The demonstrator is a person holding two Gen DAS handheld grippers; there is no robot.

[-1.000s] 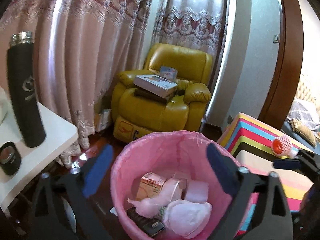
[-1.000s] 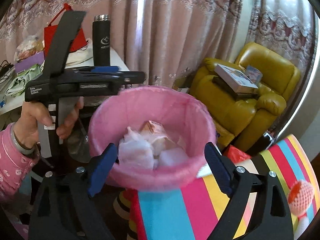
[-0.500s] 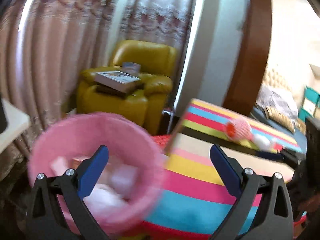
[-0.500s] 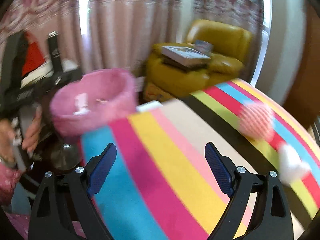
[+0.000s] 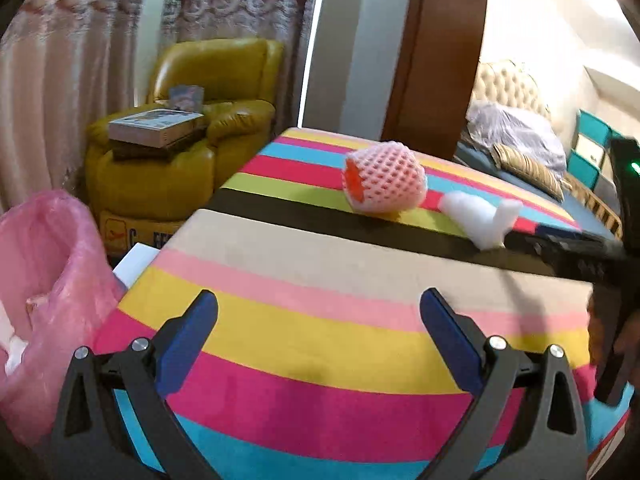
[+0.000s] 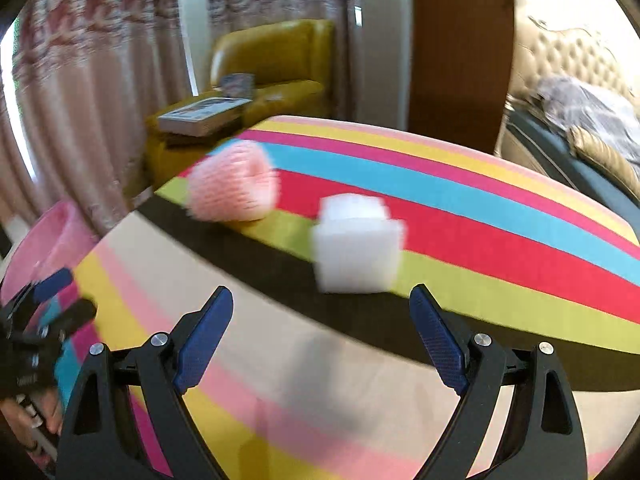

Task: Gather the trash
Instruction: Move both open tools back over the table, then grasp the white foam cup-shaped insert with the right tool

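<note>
A second ago both of your views were filled by the pink plastic-lined trash bin (image 5: 48, 288); now you have swung both tools to the right, and the bin sits at the far left edge of each view, with the soft striped tabletop (image 5: 320, 352) of plush, many-coloured fabric taking up the frame instead.

Your left tongs (image 5: 318, 320) are spread wide and empty, their blue ribbed pads (image 5: 188, 332) hanging over the yellow and magenta stripes. Your right tongs (image 6: 320, 316) are likewise spread wide with nothing between them, over the beige and black bands.

The trash to collect lies on the far half of the tabletop. The pink foam-net fruit sleeve (image 5: 384, 178), a rounded mesh cup with an orange opening towards the left, rests on the green and red stripes. Just beside it on its right, apart from it, is the white blocky foam piece (image 5: 480, 216), matte and chunky, stepped in outline. In the right wrist view the foam piece (image 6: 356, 242) is directly ahead of your right tongs, and the foam net (image 6: 232, 186) is blurred to its left.

Behind the tabletop stands a glossy yellow leather armchair (image 5: 180, 148) with a thick flat book (image 5: 156, 126) on its seat, before pink lace-edged curtains (image 5: 52, 92).
</note>
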